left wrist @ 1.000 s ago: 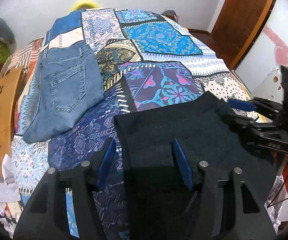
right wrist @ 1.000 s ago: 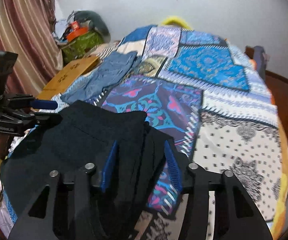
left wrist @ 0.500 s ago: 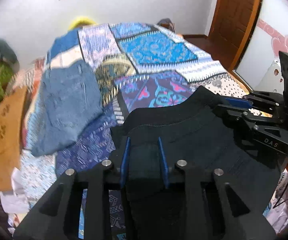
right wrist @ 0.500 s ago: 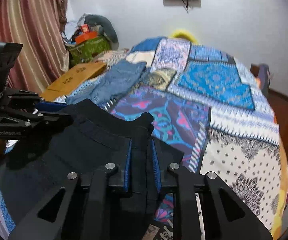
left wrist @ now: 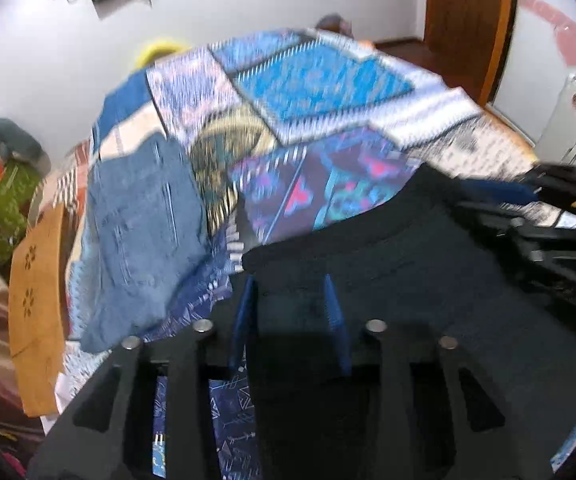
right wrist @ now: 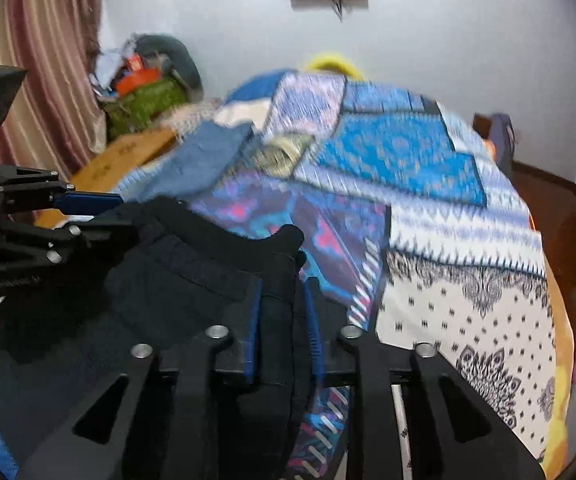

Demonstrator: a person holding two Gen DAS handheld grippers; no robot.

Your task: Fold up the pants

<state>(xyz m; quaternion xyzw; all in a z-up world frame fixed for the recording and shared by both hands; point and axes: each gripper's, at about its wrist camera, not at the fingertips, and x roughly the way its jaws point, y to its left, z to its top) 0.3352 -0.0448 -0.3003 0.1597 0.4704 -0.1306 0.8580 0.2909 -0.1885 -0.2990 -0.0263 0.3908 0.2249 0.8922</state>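
Both jaws easing wider: left gripper (left wrist: 290, 312) and right gripper (right wrist: 281, 320) are still pinching the black pants (right wrist: 191, 280); slackening grip risks the cloth slipping.

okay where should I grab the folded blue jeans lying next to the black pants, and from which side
Grip the blue jeans at the near folded edge, coming in low from the bed's near side. They lie flat, and that edge faces this way, uncovered by the black pants.

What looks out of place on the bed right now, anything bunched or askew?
Nothing alarming. The black pants are bunched between the right claw pads, their top edge humped rather than flat. The folded jeans lie slightly askew on the patchwork bedspread, apart from the pants. Motion blur hides finer detail.
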